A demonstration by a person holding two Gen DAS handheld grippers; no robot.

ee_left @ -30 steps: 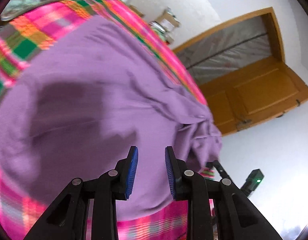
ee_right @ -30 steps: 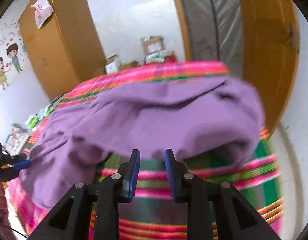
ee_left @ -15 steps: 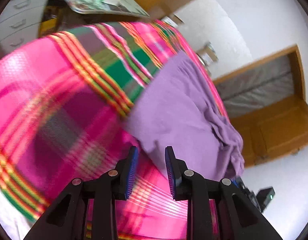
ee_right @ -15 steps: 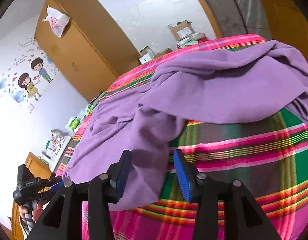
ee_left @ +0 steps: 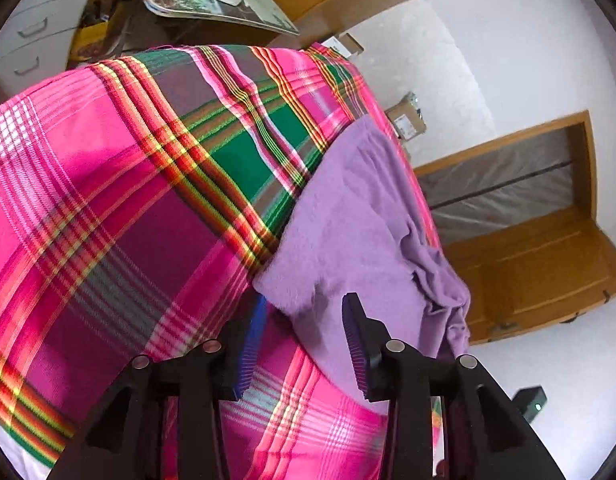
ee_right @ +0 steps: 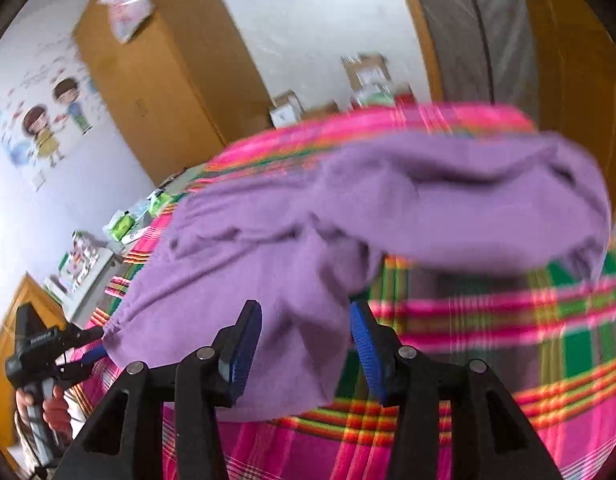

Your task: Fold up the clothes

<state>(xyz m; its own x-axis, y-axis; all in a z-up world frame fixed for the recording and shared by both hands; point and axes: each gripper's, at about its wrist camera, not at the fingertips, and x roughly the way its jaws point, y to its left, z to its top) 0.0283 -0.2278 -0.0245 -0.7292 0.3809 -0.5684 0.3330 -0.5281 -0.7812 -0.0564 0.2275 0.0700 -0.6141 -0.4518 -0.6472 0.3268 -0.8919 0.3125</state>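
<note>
A purple garment (ee_left: 348, 216) lies crumpled on a bed with a pink and green plaid cover (ee_left: 120, 184). My left gripper (ee_left: 304, 344) is low over the cover, and its jaws are opening. The garment's near corner lies between them, and the pads do not press on it. In the right wrist view a bulge of the purple garment (ee_right: 308, 264) sits between the opening jaws of my right gripper (ee_right: 304, 344), not pinched. The left gripper (ee_right: 48, 344) shows there too, held by a hand, with its tips at the garment's far corner.
A cluttered table with a tray (ee_left: 204, 0) and white drawers (ee_left: 28, 32) stand past the bed. Cardboard boxes (ee_right: 364, 72), a wooden wardrobe (ee_right: 156, 80) and a wooden door (ee_left: 540, 264) line the walls. The bed's edge drops to a white floor (ee_left: 580, 352).
The left gripper swung from over the middle of the garment to its corner, and its jaws widened. The right gripper's jaws widened and moved onto a bulge of the garment.
</note>
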